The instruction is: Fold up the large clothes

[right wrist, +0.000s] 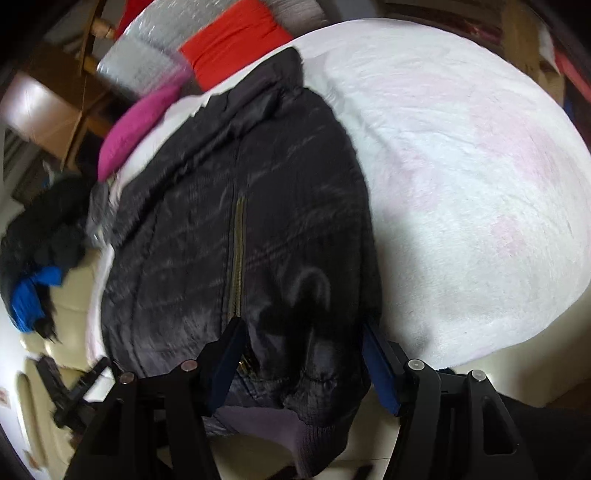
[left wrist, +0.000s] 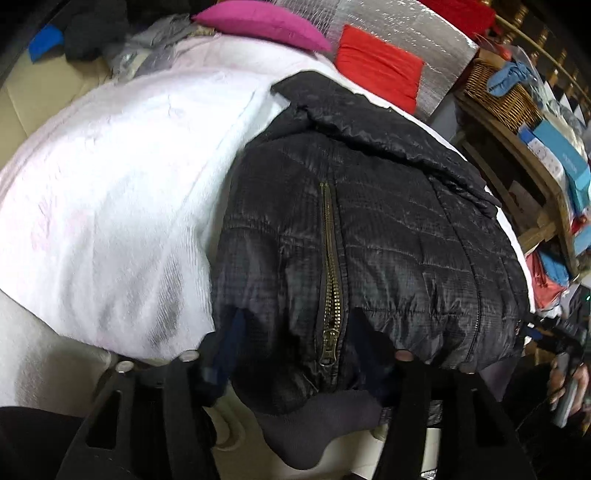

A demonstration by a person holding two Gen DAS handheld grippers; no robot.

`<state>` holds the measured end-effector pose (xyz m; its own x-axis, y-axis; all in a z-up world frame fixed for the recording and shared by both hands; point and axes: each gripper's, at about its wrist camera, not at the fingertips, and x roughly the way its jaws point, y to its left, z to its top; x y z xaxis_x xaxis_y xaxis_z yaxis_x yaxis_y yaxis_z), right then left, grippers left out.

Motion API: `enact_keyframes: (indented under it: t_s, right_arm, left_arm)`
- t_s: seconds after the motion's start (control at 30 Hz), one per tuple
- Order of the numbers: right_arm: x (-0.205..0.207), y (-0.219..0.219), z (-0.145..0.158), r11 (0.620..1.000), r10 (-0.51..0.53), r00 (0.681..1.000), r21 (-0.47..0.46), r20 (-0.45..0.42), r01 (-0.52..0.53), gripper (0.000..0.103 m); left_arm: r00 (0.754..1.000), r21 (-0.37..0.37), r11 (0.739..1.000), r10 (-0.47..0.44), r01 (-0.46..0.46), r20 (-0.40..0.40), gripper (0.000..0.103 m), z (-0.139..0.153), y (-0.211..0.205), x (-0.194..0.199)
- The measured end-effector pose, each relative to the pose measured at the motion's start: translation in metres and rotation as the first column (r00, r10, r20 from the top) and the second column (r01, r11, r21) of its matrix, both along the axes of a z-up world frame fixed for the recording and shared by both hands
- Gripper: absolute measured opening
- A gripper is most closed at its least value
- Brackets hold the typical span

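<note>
The black quilted jacket (left wrist: 369,236) lies on the white fleece blanket (left wrist: 110,206) that covers the bed, collar at the far end near the magenta cushion (left wrist: 266,24) and the red cushion (left wrist: 380,66), ribbed hem (left wrist: 321,424) hanging over the near edge toward you. Its brass zipper (left wrist: 332,266) runs lengthwise and is closed. Judge the jacket as soft, puffy and light for its bulk, with a slick shell that may slide in a shallow pinch and spring back after a fold; take hold at the hem or along a stitched seam, where the layers are firmest, not on a padded panel. Your left gripper (left wrist: 303,343) hangs over the hem corner with its fingers spread wide, one blue pad (left wrist: 232,343) left of the zipper pull and the other side largely hidden under dark fabric; the cloth bulges between them, but whether the pads press on it cannot be told. Your right gripper (right wrist: 306,354) also stands wide open at the hem, its fingers (right wrist: 380,369) straddling a broad fold of the jacket, the far pad at the jacket's edge beside the blanket; no firm pinch is evident.
</note>
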<state>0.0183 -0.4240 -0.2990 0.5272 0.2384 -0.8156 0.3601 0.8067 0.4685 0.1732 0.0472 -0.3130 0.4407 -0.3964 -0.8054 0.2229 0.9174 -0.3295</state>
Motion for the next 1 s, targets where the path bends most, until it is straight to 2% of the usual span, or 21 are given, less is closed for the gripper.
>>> enact_keyframes:
  t_s: [0.1,0.17,0.2,0.23,0.27,0.3,0.43,0.5,0.63,0.77,0.9,1.0]
  right_arm:
    - [0.001,0.009,-0.002,0.999,0.024,1.000,-0.023,-0.002,-0.024,0.067]
    - [0.000,0.015,0.003,0.998,0.054,0.998,-0.036,0.029,-0.053,0.062]
    - [-0.002,0.019,0.007,0.997,0.070,0.996,-0.039,0.056,-0.068,0.062]
    - [-0.004,0.021,0.009,0.996,0.080,0.994,-0.043,0.077,-0.077,0.062]
    - [-0.005,0.023,0.010,0.996,0.082,0.993,-0.046,0.082,-0.079,0.062]
    - [-0.005,0.023,0.009,0.996,0.081,0.994,-0.048,0.077,-0.078,0.062]
    - [-0.001,0.022,-0.004,0.998,0.059,0.998,-0.036,0.010,-0.059,0.063]
    - [0.000,0.022,-0.006,0.998,0.054,0.999,-0.028,-0.003,-0.054,0.066]
    - [0.000,0.027,-0.006,0.995,0.082,0.997,-0.064,-0.013,-0.082,0.067]
    - [0.001,0.033,-0.005,0.991,0.108,0.994,-0.085,-0.007,-0.108,0.068]
    - [0.001,0.047,0.003,0.980,0.165,0.985,-0.116,0.042,-0.159,0.068]
    - [0.003,0.049,0.000,0.980,0.163,0.986,-0.123,0.033,-0.157,0.068]
  left_arm:
    - [1.000,-0.009,1.000,-0.004,0.004,-0.005,0.066,-0.001,0.000,-0.002]
    - [1.000,-0.012,1.000,-0.020,0.020,0.008,0.063,0.000,-0.001,-0.006]
    - [1.000,-0.015,0.999,-0.028,0.028,0.013,0.057,0.000,-0.002,-0.007]
    - [0.999,-0.015,0.999,-0.039,0.039,0.014,0.041,0.000,-0.003,-0.007]
    - [0.999,-0.023,0.998,-0.050,0.050,0.007,0.030,-0.001,-0.003,-0.007]
    - [0.998,-0.032,0.998,-0.057,0.057,-0.002,0.029,-0.002,-0.003,-0.007]
    - [0.997,-0.027,0.998,-0.053,0.051,-0.054,0.034,-0.010,-0.004,-0.005]
    - [0.997,-0.036,0.998,-0.044,0.041,-0.069,0.036,-0.013,-0.003,-0.005]
    - [0.997,-0.076,0.997,-0.017,0.011,-0.081,0.045,-0.014,0.003,-0.014]
    - [0.998,-0.076,0.997,0.013,-0.018,-0.069,0.045,-0.014,0.008,-0.028]
    - [0.998,-0.079,0.996,0.048,-0.051,-0.040,0.047,-0.010,0.018,-0.040]
    - [0.994,-0.076,0.991,0.112,-0.112,-0.015,0.063,-0.006,0.030,-0.045]
